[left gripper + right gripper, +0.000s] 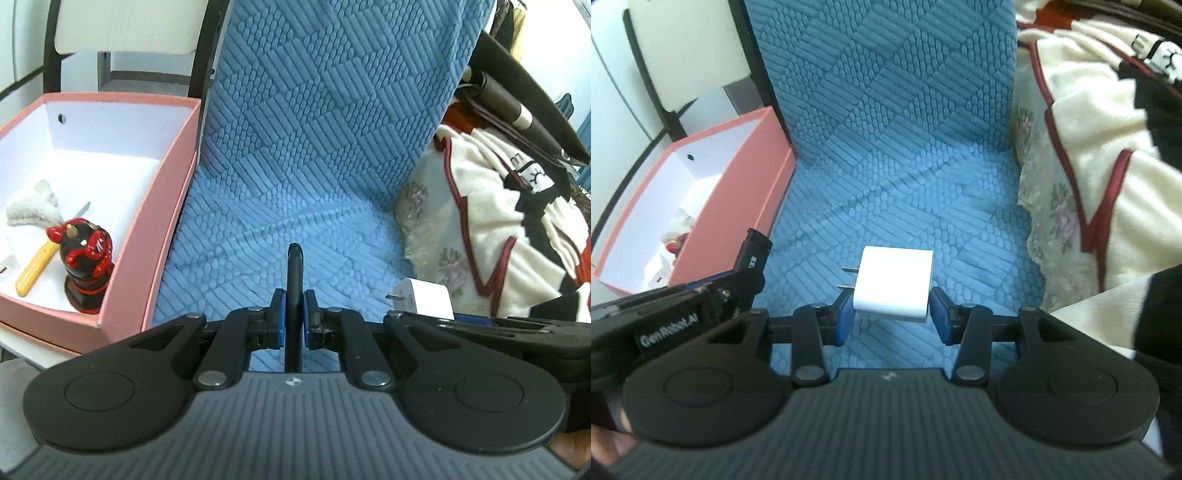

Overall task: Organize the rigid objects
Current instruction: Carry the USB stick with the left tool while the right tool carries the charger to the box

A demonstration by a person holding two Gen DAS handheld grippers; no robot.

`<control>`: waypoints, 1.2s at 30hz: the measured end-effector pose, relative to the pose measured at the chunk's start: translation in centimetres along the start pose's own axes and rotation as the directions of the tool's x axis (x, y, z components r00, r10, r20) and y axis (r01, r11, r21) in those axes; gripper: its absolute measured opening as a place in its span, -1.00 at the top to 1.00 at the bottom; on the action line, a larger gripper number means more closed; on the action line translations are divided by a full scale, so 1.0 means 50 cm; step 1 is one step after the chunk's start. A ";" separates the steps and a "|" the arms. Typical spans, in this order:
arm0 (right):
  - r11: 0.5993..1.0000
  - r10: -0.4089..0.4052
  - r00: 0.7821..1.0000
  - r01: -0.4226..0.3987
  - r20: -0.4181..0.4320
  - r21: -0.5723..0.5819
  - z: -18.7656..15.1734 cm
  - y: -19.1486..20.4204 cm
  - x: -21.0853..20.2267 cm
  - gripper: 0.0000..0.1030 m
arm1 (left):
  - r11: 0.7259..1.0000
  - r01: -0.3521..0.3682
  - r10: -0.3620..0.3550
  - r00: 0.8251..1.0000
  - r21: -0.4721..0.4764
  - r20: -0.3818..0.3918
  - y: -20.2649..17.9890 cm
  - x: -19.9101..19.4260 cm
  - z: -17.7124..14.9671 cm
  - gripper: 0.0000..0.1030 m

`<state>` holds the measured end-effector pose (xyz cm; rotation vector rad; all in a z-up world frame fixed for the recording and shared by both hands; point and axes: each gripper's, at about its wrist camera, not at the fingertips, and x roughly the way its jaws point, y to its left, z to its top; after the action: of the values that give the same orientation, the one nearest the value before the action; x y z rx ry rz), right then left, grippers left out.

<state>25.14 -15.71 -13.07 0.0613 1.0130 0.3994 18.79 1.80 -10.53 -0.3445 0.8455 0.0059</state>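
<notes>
Right tongs (892, 314) clamping boxy white charger (894, 284), quilted blue cover (905, 147)

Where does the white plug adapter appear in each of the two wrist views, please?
Left wrist: the white plug adapter sits at lower right, just above the other gripper's black arm.
Right wrist: it is at lower centre, clamped between the right gripper pads, prongs pointing left.
Shared landmark: the pink box at the left of both.

White object (8, 258) in pink box (122, 266) cut by left edge; held black item (295, 295) unidentifiable edge-on
</notes>
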 end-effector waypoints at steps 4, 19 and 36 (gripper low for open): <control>1.000 0.025 1.000 -0.025 0.005 -0.009 0.005 -0.005 -0.035 0.09 | 1.000 -0.017 0.017 0.999 -0.005 0.031 -0.014 -0.041 0.011 0.79; 0.977 0.171 0.985 -0.165 0.036 -0.134 0.024 0.118 -0.111 0.09 | 0.989 -0.105 0.116 0.986 -0.100 0.118 0.072 -0.203 0.053 0.79; 0.903 0.329 0.944 -0.325 -0.035 -0.280 0.024 0.372 -0.114 0.09 | 0.961 -0.199 0.223 0.968 -0.194 0.114 0.304 -0.323 0.064 0.78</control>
<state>17.97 -0.31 -3.48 -0.0245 0.9238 0.8487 8.20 19.23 -1.22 -0.4183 0.7451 0.3046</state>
